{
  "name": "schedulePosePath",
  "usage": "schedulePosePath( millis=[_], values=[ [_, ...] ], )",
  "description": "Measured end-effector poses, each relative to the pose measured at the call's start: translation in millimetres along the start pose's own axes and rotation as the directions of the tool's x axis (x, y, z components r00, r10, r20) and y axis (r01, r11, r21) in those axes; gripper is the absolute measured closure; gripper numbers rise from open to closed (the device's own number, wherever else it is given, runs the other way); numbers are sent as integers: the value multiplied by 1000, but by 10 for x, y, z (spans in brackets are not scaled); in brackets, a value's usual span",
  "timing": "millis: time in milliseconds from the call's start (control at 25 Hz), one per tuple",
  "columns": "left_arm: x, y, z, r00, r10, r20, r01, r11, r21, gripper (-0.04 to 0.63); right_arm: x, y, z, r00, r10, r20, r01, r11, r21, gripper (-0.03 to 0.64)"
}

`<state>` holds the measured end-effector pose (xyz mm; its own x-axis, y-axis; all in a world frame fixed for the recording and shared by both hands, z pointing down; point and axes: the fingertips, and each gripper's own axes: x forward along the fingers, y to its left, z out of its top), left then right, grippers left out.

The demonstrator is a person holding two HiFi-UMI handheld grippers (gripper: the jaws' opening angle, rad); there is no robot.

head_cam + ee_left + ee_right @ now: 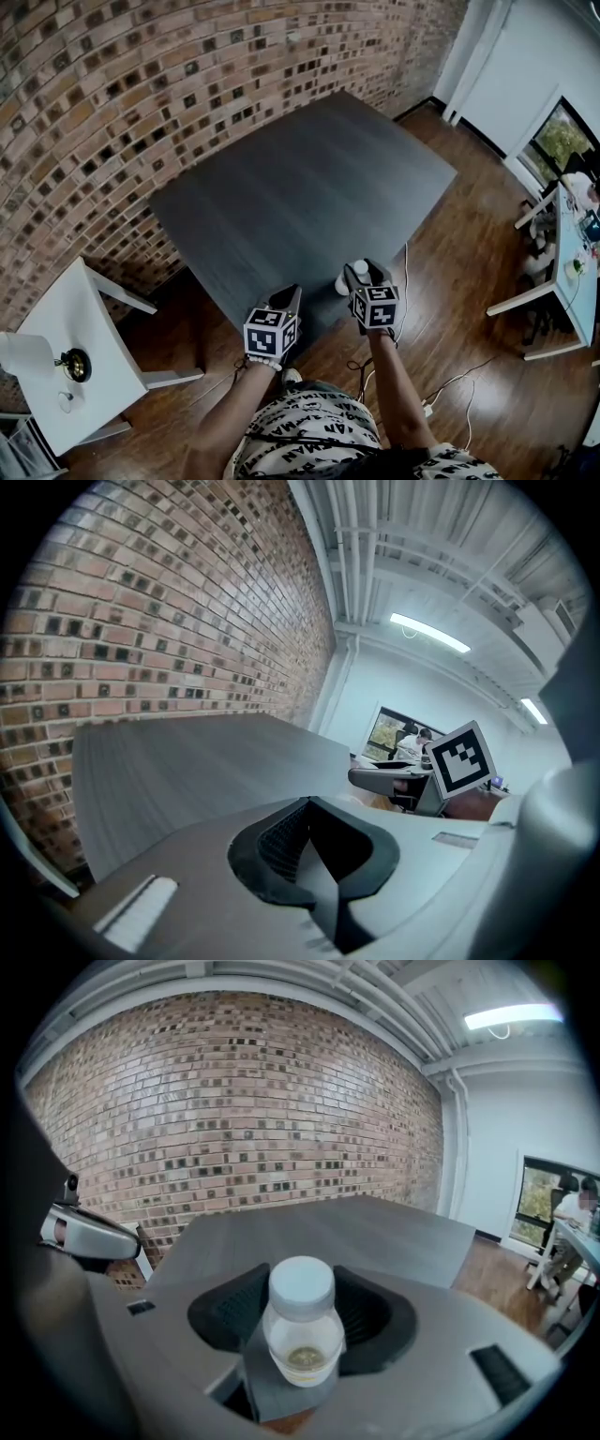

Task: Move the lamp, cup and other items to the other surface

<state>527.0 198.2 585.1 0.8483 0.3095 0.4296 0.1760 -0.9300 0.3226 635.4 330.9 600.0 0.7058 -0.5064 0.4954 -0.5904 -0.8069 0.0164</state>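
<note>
Here, bottle (300, 1324) held, near table (309, 187) edge

Dark grey table (309, 187) stands against the brick wall (141, 84). White side table (89, 314) (lower left) carries a lamp (74, 365) and a small pale item (66, 401), unidentifiable.

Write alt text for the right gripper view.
The right gripper holds a small clear bottle with a white cap between its jaws. Beyond lies a dark grey table before a brick wall.
</note>
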Motion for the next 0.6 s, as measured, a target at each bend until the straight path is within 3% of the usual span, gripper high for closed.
schedulePosePath(
  millis=[240, 360, 600],
  values=[
    [-79, 56, -1, 1000, 14, 7, -14, 1000, -5, 595, -58, -34, 96, 1000, -8, 22, 7, 1000, 6, 362],
    [-162, 118, 7, 999, 37, 19, -37, 999, -15, 595, -179, 4, 290, 998, -9, 64, 10, 1000, -10, 313],
    [-508, 339, 59, 992, 106, 69, -104, 994, -35, 595, -429, 518, 883, 981, 72, 178, -56, 994, -92, 314]
  ],
)
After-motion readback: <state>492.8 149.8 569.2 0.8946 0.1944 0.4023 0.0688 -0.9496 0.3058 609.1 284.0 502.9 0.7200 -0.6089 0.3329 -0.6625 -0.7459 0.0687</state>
